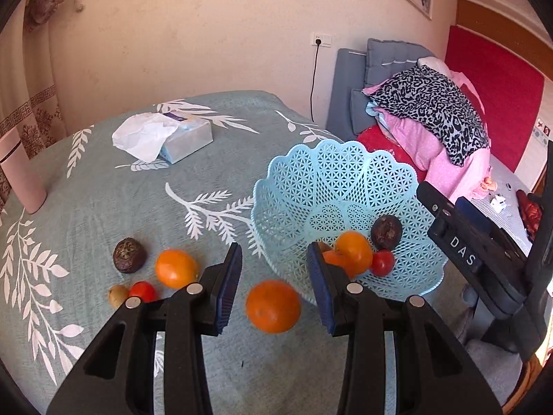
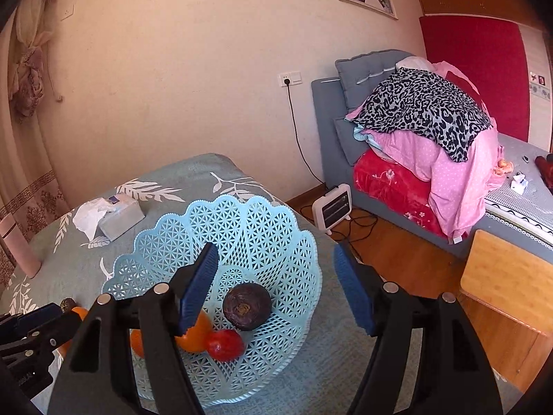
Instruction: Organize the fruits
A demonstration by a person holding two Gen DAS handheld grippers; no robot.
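Your left gripper [image 1: 274, 280] is spread wide, an orange [image 1: 273, 306] lying on the tablecloth [image 1: 103, 200] in the gap between its fingers, untouched. Your right gripper [image 2: 276, 287] is spread too, empty, over the blue basket [image 2: 276, 235]. The basket holds an orange [image 2: 197, 335], a red fruit [image 2: 226, 344] and a dark round fruit [image 2: 246, 306]. To the left sit another orange [image 1: 176, 268], a red fruit [image 1: 142, 291], a small tan fruit [image 1: 117, 294] and a dark fruit [image 1: 129, 255]. A tissue box [image 1: 188, 138] is further back.
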